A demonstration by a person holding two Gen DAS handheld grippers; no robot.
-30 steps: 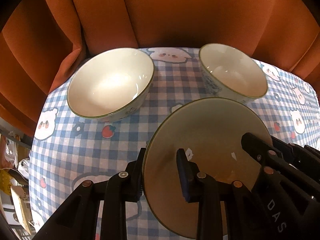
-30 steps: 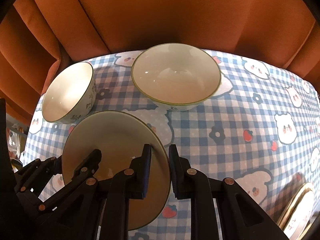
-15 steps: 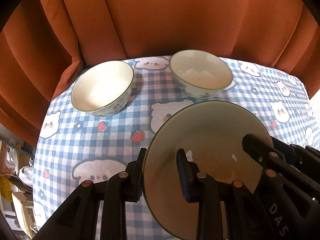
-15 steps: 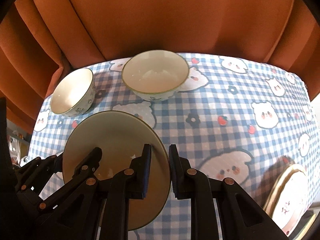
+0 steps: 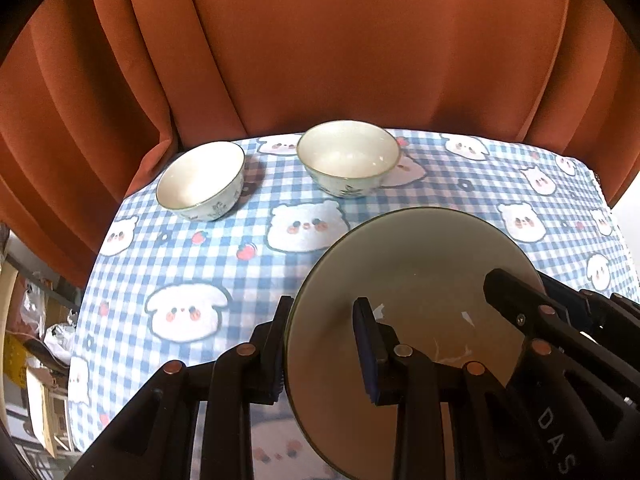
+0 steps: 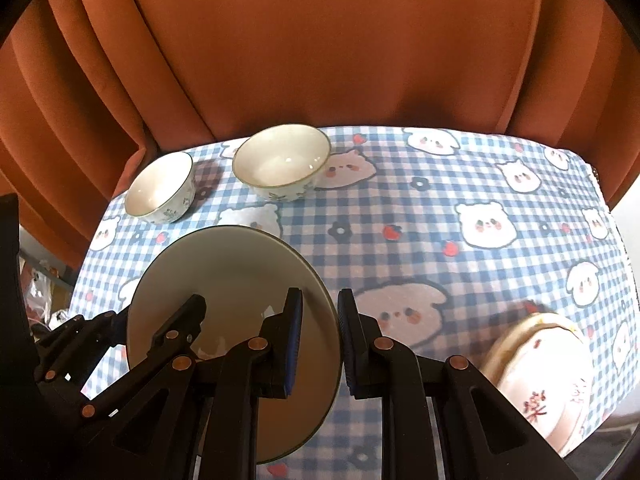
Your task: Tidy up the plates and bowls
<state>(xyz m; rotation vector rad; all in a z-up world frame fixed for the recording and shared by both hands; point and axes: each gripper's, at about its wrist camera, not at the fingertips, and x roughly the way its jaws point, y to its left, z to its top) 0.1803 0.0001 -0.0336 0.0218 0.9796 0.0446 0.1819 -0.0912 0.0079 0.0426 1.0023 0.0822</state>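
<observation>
Both claws hold one pale green round ceramic plate (image 5: 408, 320) with a thin dark rim, above the tabletop with the blue and white checked cloth (image 6: 420, 216) printed with bears. The left claw (image 5: 320, 344) is closed on the left edge of the plate, one pad under the rim and one pad on the inner face. The right claw (image 6: 318, 344) is closed on the opposite edge in the same way. The plate hangs in the air between them, tilted toward the cameras, and touches nothing else.

Two white ceramic bowls with green rims stand at the far side of the cloth: the smaller bowl (image 5: 202, 180) at the left and the wider bowl (image 5: 349, 158) just beside it, apart from each other. A cream plate with red characters (image 6: 540, 376) lies at the near right corner of the cloth.

I judge the plate is stiff, rather heavy and glazed, so it is slippery and it can break if it falls. The rim is the right place to hold, at two opposite points, so the weight stays balanced. It should be set down flat and gently, without knocking the other dishes.
</observation>
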